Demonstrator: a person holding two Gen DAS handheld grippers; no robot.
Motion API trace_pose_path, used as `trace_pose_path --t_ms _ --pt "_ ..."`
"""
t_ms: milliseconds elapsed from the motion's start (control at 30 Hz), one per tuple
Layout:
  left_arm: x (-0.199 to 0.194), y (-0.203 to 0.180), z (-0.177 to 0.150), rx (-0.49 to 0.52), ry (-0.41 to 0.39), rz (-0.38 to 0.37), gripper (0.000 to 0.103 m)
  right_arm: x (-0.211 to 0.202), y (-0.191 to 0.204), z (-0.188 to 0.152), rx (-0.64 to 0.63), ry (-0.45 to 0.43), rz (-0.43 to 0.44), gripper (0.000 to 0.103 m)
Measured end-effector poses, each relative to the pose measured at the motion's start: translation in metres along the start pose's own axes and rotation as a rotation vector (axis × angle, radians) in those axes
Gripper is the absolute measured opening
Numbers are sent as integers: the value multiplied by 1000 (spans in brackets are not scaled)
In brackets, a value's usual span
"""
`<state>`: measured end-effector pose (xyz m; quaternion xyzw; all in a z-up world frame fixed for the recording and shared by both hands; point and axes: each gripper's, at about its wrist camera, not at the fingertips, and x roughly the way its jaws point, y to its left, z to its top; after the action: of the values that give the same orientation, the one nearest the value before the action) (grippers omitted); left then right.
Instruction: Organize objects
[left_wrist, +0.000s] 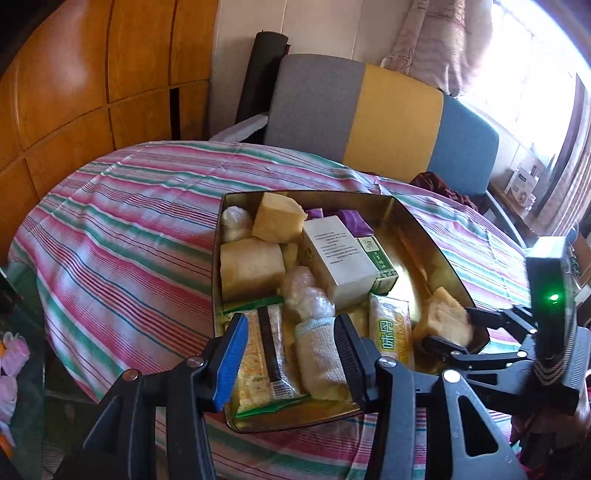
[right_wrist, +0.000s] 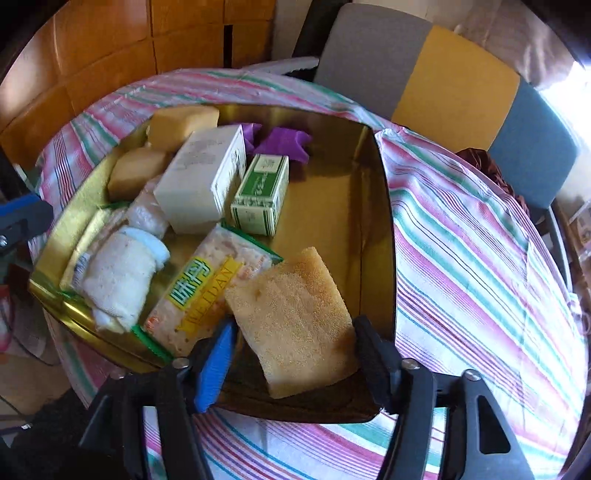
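Right wrist view: the right gripper (right_wrist: 295, 358) stands at the lower middle of the frame with its jaws spread on either side of a tan rectangular sponge (right_wrist: 295, 325), the pads not pressing it; the sponge lies in the near right corner of a gold rectangular tin tray (right_wrist: 384, 229) on the desk, which is covered by a pink, green and white striped cloth (right_wrist: 480, 258). Left of the sponge lies a clear snack packet with a yellow label (right_wrist: 199, 295), then a rolled white towel (right_wrist: 118, 291); behind them lie a white carton (right_wrist: 199, 181) and a small green and white box (right_wrist: 260, 192). In the left wrist view the left gripper (left_wrist: 291, 354), low in the frame, has its jaws parted over the tray's near edge; whether its pads touch the towel between them I cannot tell.
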<state>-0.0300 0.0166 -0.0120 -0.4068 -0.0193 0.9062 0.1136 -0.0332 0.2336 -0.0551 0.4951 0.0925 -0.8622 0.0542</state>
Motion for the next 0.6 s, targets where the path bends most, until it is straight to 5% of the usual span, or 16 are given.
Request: trace_pose_path --t_ms 300,433,600 --pt "-20 -7 3 32 -73 93 50 -38 -9 0 137 -170 24 87" --pt "-32 -10 3 27 -109 87 67 -53 -7 -2 175 -230 7 93" --pt "-45 -16 4 3 -161 150 72 -69 -3 -9 216 -277 -31 94"
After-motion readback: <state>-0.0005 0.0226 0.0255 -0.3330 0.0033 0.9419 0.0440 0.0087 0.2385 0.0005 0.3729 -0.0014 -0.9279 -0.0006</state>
